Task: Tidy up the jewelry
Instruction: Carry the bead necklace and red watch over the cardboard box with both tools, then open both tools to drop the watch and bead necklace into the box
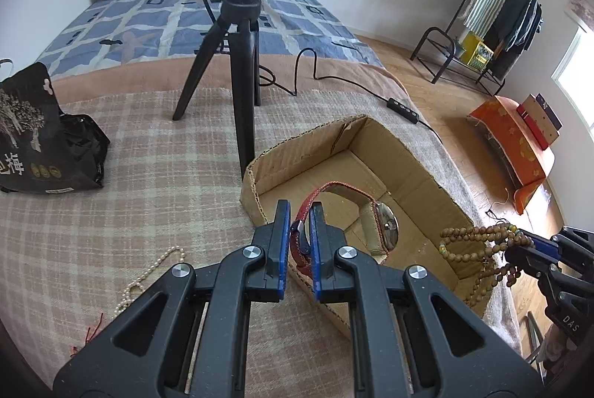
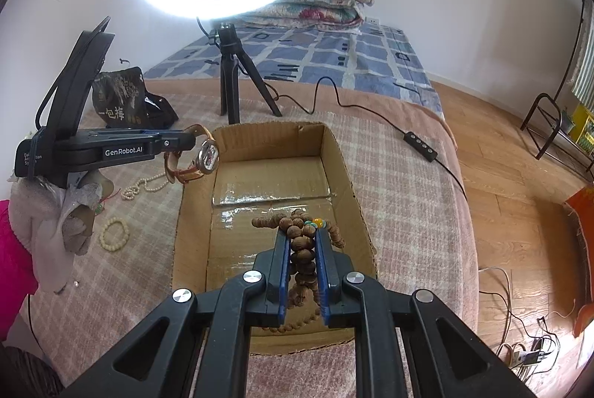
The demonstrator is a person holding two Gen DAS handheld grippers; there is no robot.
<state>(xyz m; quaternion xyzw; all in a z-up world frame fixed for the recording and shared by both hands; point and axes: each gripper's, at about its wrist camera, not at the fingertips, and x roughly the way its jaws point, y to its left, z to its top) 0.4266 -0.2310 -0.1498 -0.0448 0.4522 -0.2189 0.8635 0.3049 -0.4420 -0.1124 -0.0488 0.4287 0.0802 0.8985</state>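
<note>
"GenRobot.AI" in white on left gripper (image 2: 193,141) body, left of frame. "一包梅" on black bag (image 2: 122,97). "DAS" on right gripper (image 1: 519,249) body, lower right.

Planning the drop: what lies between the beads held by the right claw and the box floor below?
Nothing: in the right wrist view the wooden beads hang over bare cardboard box floor.

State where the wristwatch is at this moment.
The wristwatch hangs by its strap from the shut left gripper, over the left rim of the cardboard box; in the right wrist view it is left of centre, above the pearl necklace.
</note>
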